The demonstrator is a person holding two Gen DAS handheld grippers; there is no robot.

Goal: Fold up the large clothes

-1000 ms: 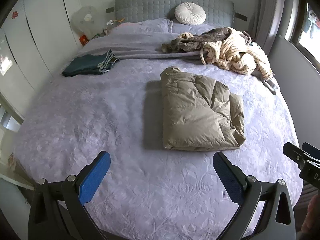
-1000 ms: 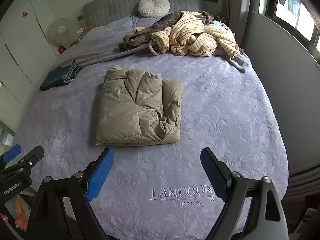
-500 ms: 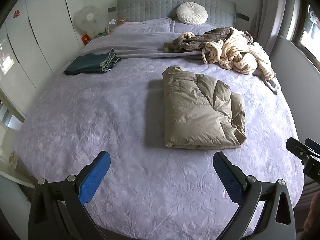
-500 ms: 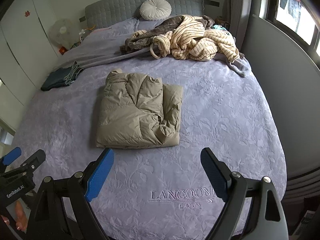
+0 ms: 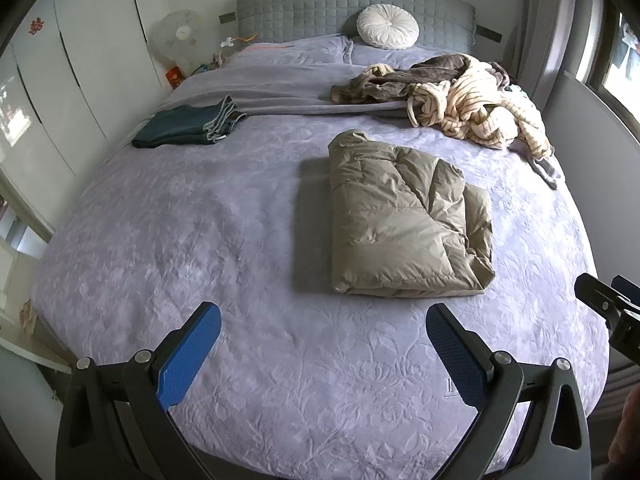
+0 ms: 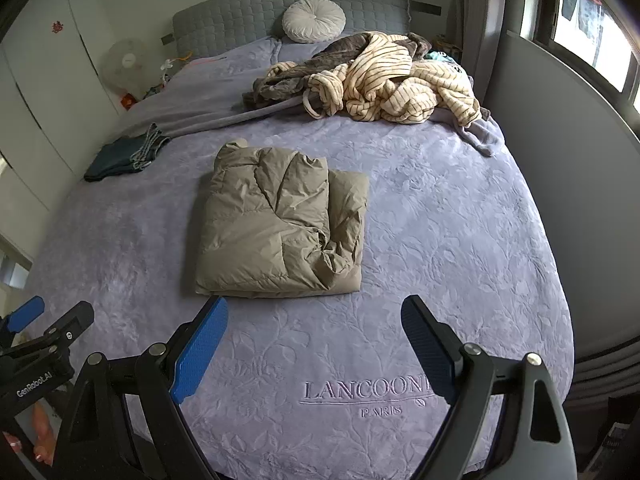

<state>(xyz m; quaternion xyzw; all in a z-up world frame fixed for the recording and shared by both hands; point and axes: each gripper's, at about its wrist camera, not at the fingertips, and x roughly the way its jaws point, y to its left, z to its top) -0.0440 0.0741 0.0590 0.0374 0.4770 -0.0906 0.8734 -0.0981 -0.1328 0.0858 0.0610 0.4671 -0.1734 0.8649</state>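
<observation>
A khaki puffer jacket [image 5: 404,220] [image 6: 280,232] lies folded into a rectangle in the middle of the lilac bedspread [image 5: 180,220] [image 6: 460,220]. My left gripper [image 5: 322,330] hovers open over the foot of the bed, short of the jacket, nothing between its blue pads. My right gripper [image 6: 314,320] is open too, just in front of the jacket's near edge, above the embroidered lettering. A heap of unfolded clothes, cream striped and brown [image 5: 460,96] [image 6: 384,76], lies near the headboard on the right.
Folded dark jeans [image 5: 188,128] [image 6: 124,154] sit at the bed's left side. A round white cushion [image 5: 388,32] leans on the grey headboard. White wardrobes [image 5: 60,80] line the left wall, a fan [image 5: 180,36] stands in the corner, a grey wall and window on the right.
</observation>
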